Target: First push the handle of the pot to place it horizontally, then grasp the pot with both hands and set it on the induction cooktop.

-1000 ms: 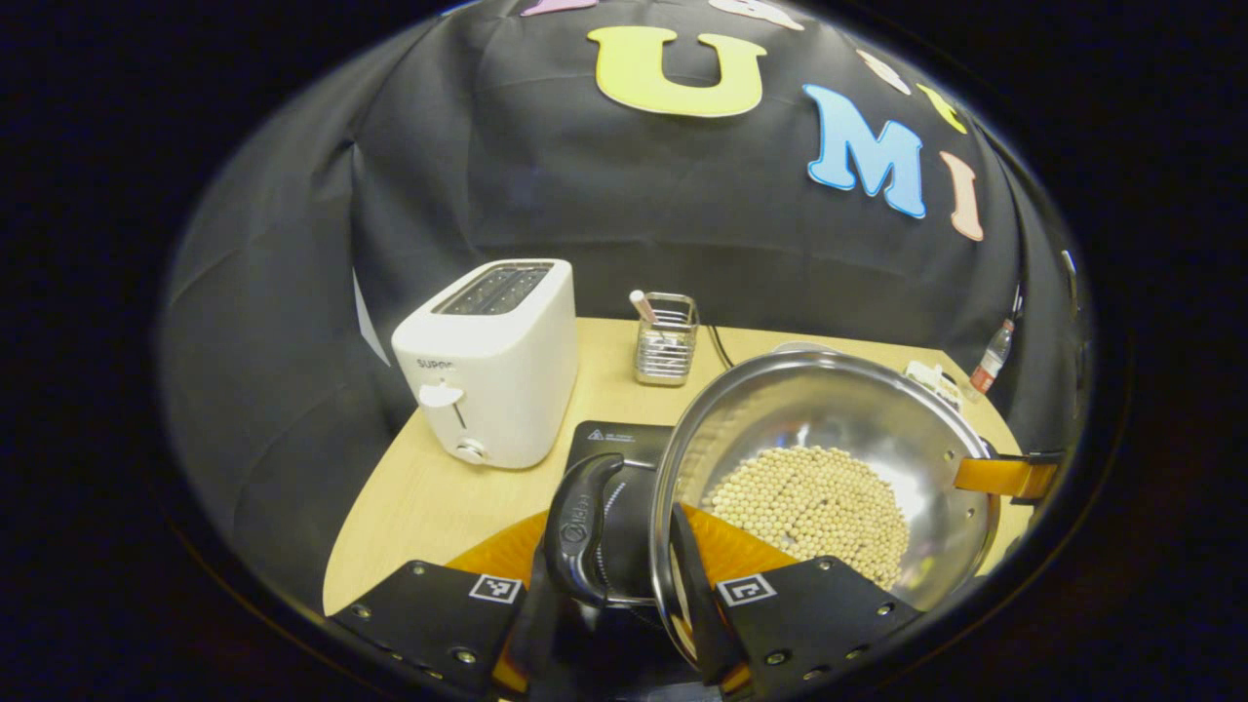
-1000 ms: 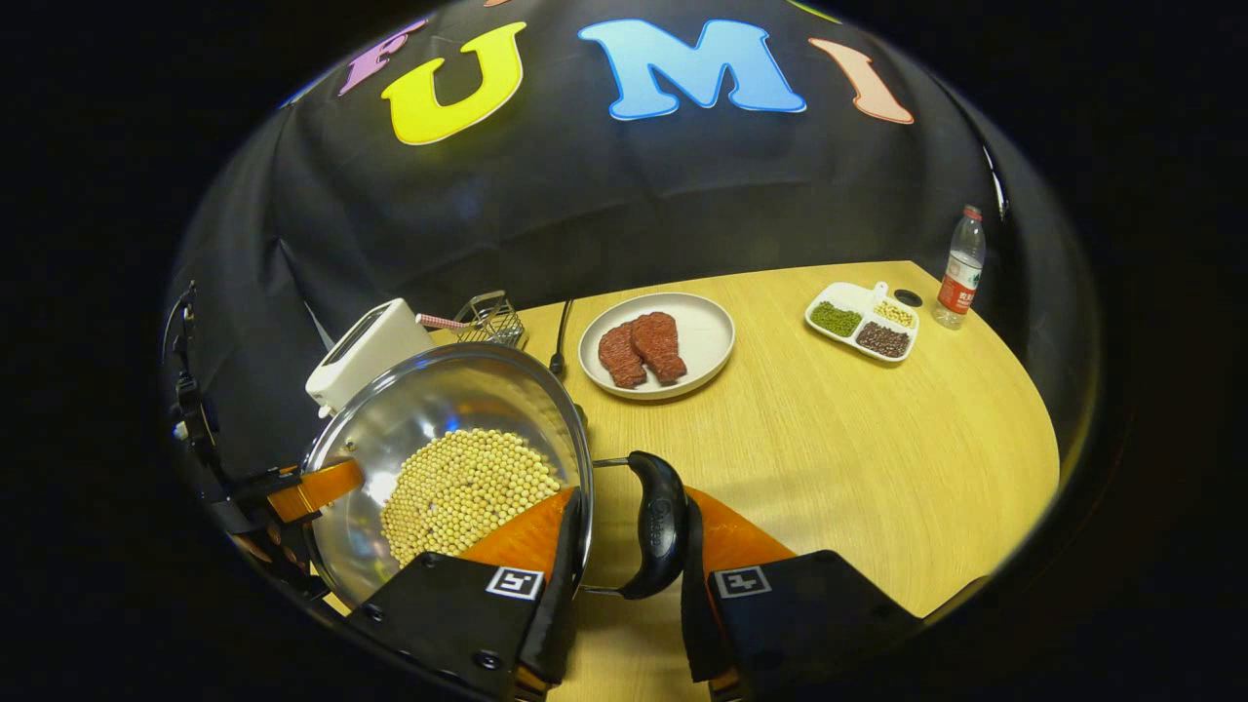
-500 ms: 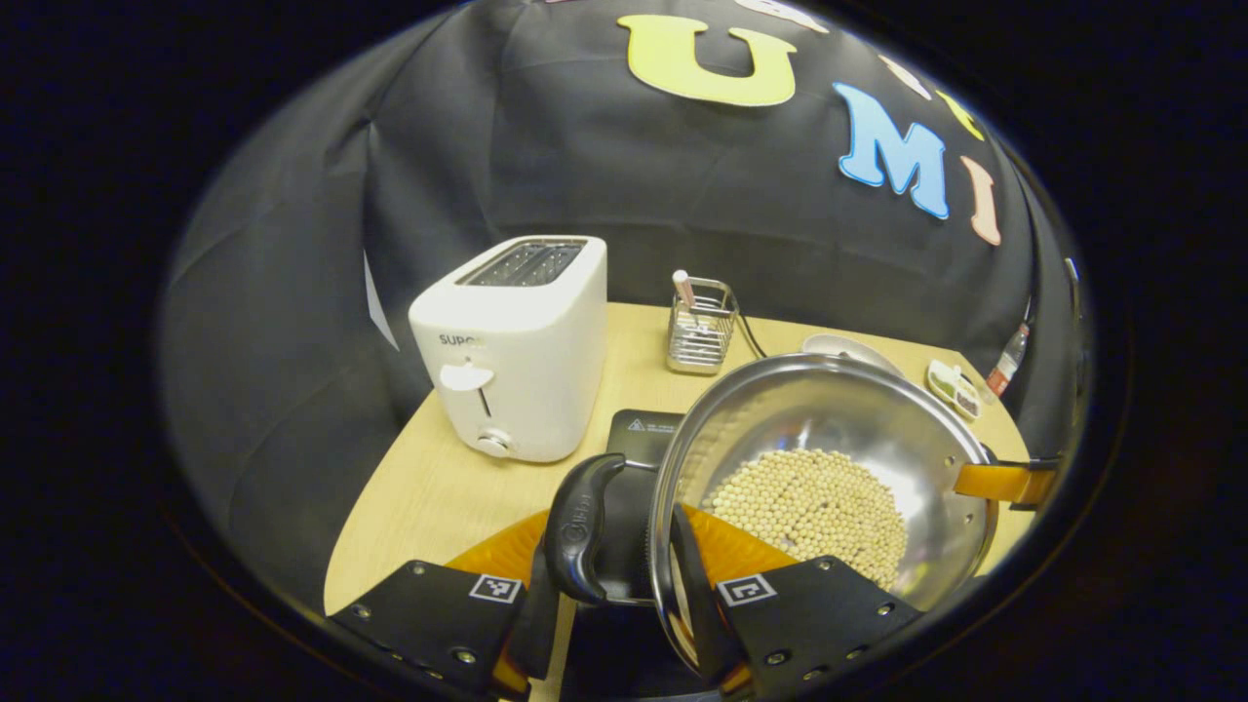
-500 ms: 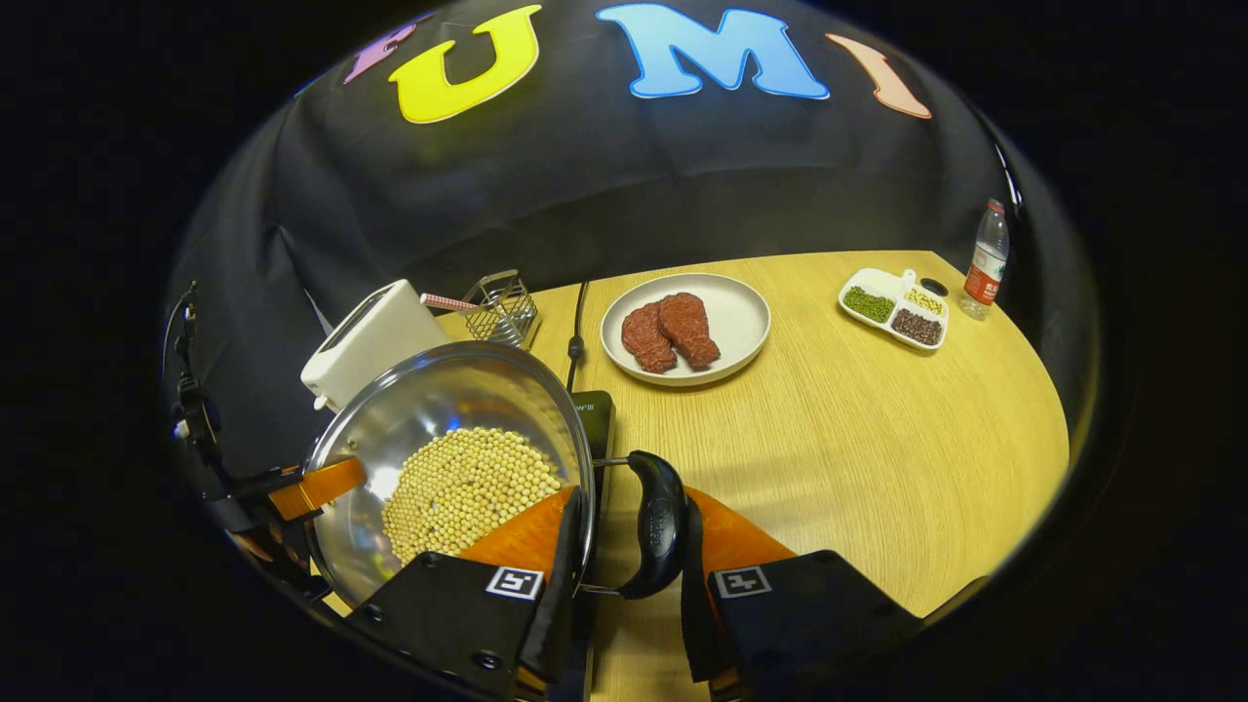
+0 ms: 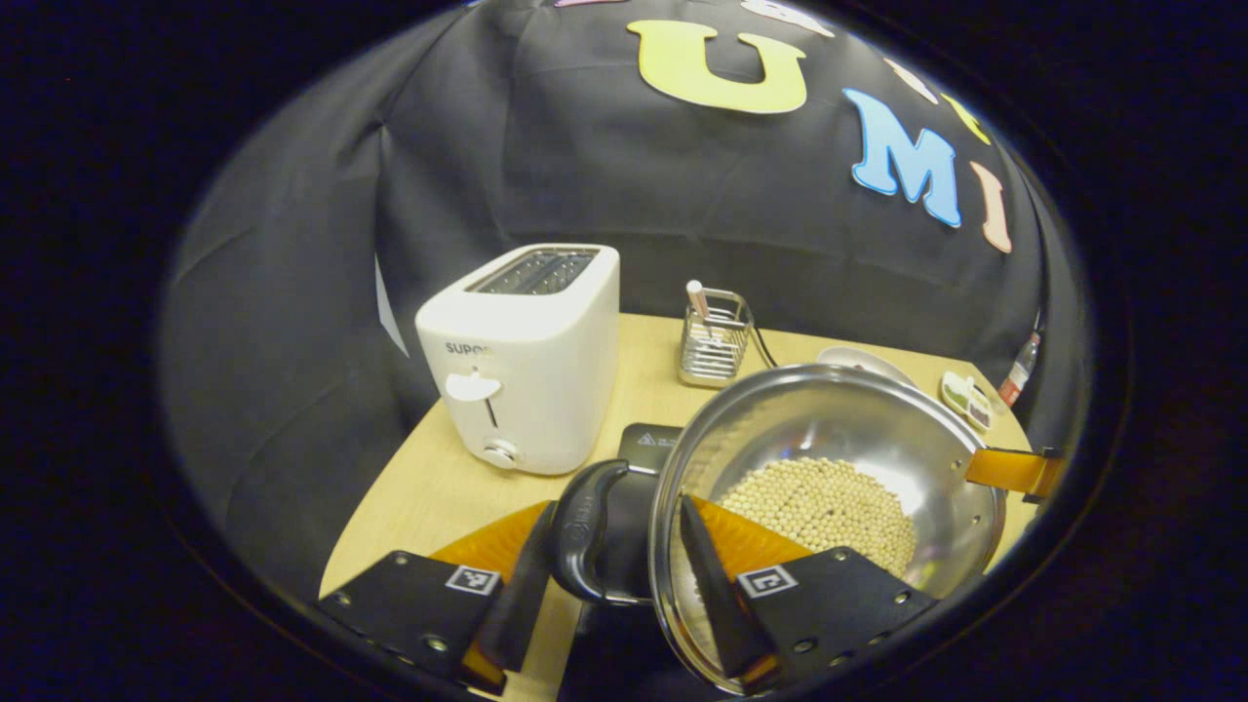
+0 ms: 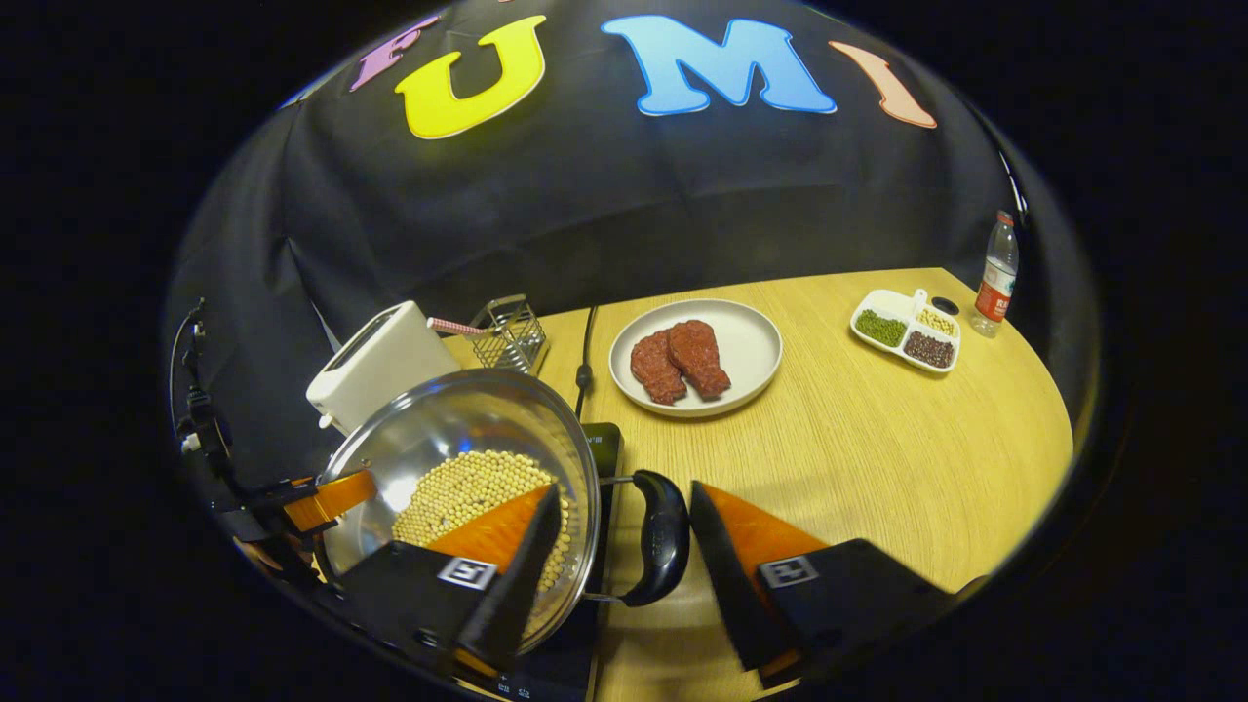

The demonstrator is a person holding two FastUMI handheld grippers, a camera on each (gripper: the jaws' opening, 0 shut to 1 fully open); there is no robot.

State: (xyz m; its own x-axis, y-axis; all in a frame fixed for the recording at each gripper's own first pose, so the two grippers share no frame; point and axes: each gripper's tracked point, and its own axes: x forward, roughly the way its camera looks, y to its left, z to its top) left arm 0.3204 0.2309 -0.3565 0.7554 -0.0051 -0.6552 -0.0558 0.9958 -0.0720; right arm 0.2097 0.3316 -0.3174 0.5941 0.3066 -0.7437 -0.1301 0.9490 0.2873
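Observation:
The steel pot [image 5: 858, 429] with pale beans [image 5: 829, 502] rests on the black induction cooktop [image 5: 651, 441]. In the left gripper view my left gripper [image 5: 614, 575] is open, its fingers spread either side of the pot's black side handle [image 5: 585, 531] and rim, one finger inside the pot. In the right gripper view the pot [image 6: 458, 429] stands on the cooktop [image 6: 609, 439]. My right gripper [image 6: 624, 551] is open around the other black handle [image 6: 665, 546], with a gap between that handle and the outer finger. The left gripper [image 6: 322, 495] shows at the pot's far rim.
A white toaster [image 5: 526, 356] and a wire holder [image 5: 714, 336] stand behind the cooktop. A plate with two meat slices [image 6: 694, 356], a divided dish of beans [image 6: 907, 327] and a water bottle [image 6: 996, 273] sit farther along the wooden table [image 6: 877, 458].
Both grippers carried the pot toward the toaster onto the cooktop, then spread their fingers off the two handles. The pot now stands lower and level.

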